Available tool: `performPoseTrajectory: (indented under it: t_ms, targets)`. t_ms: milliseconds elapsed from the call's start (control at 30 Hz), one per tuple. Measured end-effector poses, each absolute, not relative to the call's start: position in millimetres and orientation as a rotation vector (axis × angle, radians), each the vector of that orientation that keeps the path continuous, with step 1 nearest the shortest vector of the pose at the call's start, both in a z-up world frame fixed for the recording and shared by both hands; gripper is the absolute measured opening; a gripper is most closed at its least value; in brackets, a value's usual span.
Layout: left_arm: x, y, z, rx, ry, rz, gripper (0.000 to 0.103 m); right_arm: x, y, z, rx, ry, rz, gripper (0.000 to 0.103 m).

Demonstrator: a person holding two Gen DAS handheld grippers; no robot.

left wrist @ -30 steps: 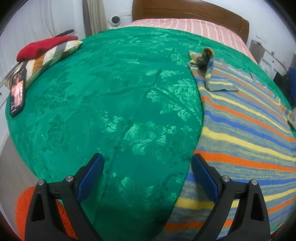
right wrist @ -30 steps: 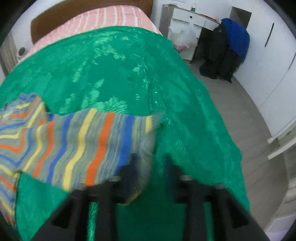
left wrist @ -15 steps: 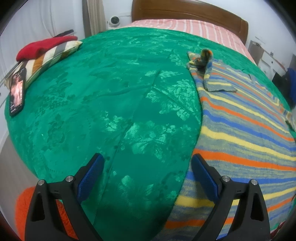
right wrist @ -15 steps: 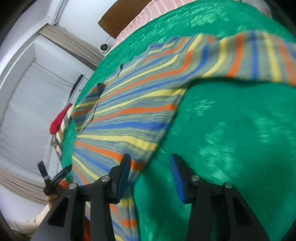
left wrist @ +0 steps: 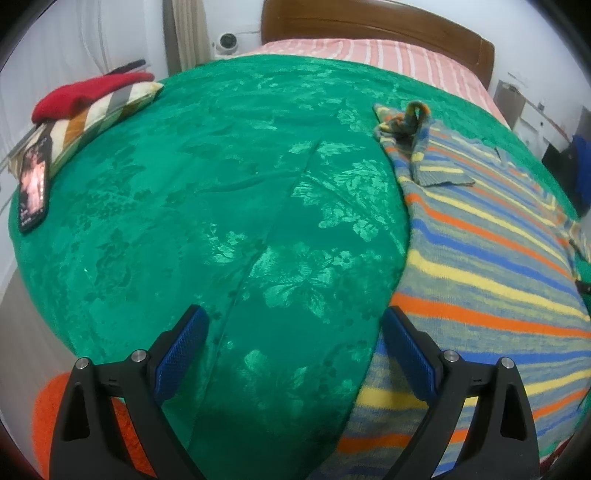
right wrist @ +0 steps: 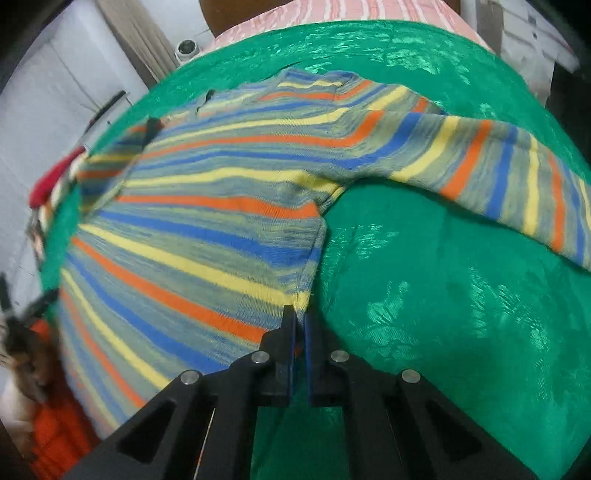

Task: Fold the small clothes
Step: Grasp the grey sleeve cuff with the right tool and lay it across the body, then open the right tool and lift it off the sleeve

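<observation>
A striped sweater [left wrist: 498,258] in blue, yellow, orange and grey lies flat on the green bedspread [left wrist: 221,184]. Its one sleeve [left wrist: 424,155] is folded over the body, ending in a bunched cuff. In the right wrist view the other sleeve [right wrist: 498,177] stretches out to the right. My right gripper [right wrist: 300,317] is shut on the sweater [right wrist: 207,221], pinching its side edge below the armpit. My left gripper [left wrist: 295,328] is open above bare bedspread, its right finger beside the sweater's other side edge, nothing between the fingers.
A red garment [left wrist: 85,92] lies on a striped pillow [left wrist: 110,110] at the bed's far left, with a phone [left wrist: 33,188] next to it. A wooden headboard [left wrist: 369,22] stands behind. Something orange [left wrist: 48,406] sits low at the left. White furniture stands to the right.
My right gripper swung from the sleeve's end across to the sweater's side edge and shut on it. The left gripper stayed where it was, open.
</observation>
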State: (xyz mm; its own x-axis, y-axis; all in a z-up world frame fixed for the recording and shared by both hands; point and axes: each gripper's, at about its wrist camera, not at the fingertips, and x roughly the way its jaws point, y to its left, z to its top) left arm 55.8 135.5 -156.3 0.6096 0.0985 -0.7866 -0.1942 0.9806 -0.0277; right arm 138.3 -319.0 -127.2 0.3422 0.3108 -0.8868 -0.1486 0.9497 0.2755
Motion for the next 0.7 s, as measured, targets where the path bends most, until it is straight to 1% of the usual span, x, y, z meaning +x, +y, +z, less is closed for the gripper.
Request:
performPoseTrajectory:
  t_ms: [100, 167, 233, 267, 300, 333, 500, 600, 667, 700]
  targets:
    - [52.5, 133.8, -155.3, -0.095, 0.896, 0.166, 0.096, 136.6, -318.1, -126.4, 0.154, 1.164, 0.286, 0.004]
    - [53.8, 133.1, -156.2, -0.098, 0.900, 0.163, 0.096, 131.7, -319.1, -124.9, 0.156, 1.150, 0.284, 0.008]
    - [54.7, 131.9, -156.4, -0.101, 0.898, 0.160, 0.096, 126.2, -324.6, -122.6, 0.173, 1.143, 0.280, 0.030]
    - [54.7, 130.9, -155.9, -0.098, 0.894, 0.159, 0.096, 123.4, -329.0, -119.6, 0.180, 1.137, 0.267, 0.038]
    - [54.5, 129.8, -155.4, -0.091, 0.890, 0.158, 0.096, 118.5, -333.0, -116.1, 0.178, 1.130, 0.246, 0.050]
    - [54.1, 128.1, -154.8, -0.083, 0.885, 0.155, 0.097, 115.6, -336.0, -112.1, 0.174, 1.124, 0.232, 0.055]
    - [55.8, 121.8, -157.0, -0.055, 0.889, 0.145, 0.097, 88.3, -343.0, -87.3, 0.149, 1.060, 0.164, 0.056]
    - [58.3, 121.7, -161.6, -0.076, 0.905, 0.132, 0.101, 68.7, -334.4, -67.1, 0.153, 1.001, 0.194, 0.056]
    - [58.8, 121.3, -163.7, -0.085, 0.911, 0.131, 0.102, 54.1, -321.4, -53.3, 0.169, 0.958, 0.240, 0.058]
    - [58.6, 120.7, -164.3, -0.084, 0.910, 0.133, 0.102, 45.8, -313.6, -47.5, 0.176, 0.933, 0.266, 0.062]
